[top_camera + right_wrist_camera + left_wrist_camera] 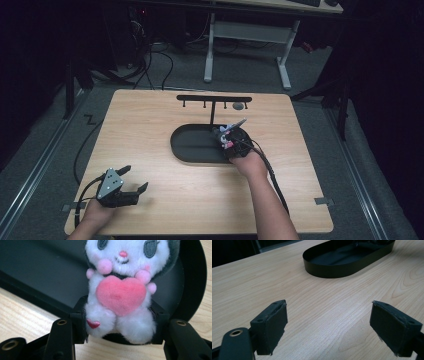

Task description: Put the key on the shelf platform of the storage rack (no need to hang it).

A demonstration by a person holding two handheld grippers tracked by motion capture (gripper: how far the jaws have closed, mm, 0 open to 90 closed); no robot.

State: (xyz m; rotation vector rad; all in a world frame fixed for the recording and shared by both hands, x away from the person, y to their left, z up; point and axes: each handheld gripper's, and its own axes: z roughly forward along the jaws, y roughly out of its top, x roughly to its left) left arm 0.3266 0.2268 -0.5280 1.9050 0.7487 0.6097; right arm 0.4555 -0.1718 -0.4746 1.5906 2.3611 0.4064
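While the left claw (329,327) sits wide open over bare tabletop (324,302) near the front edge, the right claw (117,323) is clamped on a plush (120,290), squeezing its legs right above the black tray's (37,272) right end.

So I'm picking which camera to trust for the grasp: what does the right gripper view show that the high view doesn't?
Right gripper view alone: the plush toy has a pink heart, a stitched face, and the right tongs squeeze its lower body.
High view alone: the black rack behind the tray, the left tongs open and apart from the toy, and the table edges.
Both: the toy over the black tray.
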